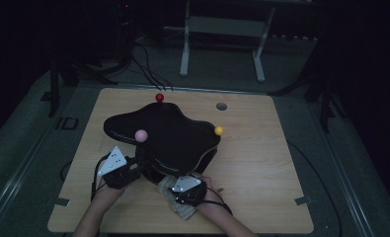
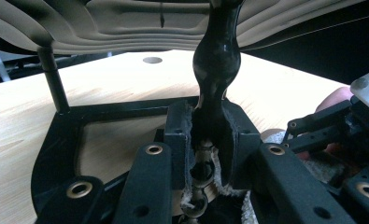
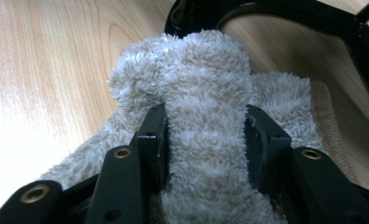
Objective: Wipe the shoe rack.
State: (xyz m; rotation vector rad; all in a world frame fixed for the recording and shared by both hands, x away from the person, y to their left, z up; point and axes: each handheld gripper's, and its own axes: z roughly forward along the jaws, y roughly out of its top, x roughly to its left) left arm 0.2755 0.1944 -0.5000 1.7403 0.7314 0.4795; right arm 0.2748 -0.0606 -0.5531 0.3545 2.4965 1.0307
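I am clamping the left gripper [image 2: 209, 154] on the black stand's post [image 2: 216, 74], the right gripper [image 3: 205, 140] pinching the fleecy cloth [image 3: 201, 79]; next, wiping the stand's base [image 3: 285, 11] probably.

Table [image 1: 261, 163]: light wood-grain top, matt, smooth. Cloth [image 3: 205, 93]: cream, fluffy pile, soft and fuzzy, w/ a flatter woven hem along one edge. Stand post [image 2: 217, 70]: black, glossy, smooth, looks like lacquered plastic or metal, can't tell which. Stand base frame [image 2: 56, 149]: black, semi-gloss. Black tray top [image 1: 168, 133]: dark, dull sheen from above; underside pale, ribbed, matt. Gripper jaws: matt black plastic w/ brass-coloured inserts; pads look foam-like, frayed at edges. Balls: smooth.
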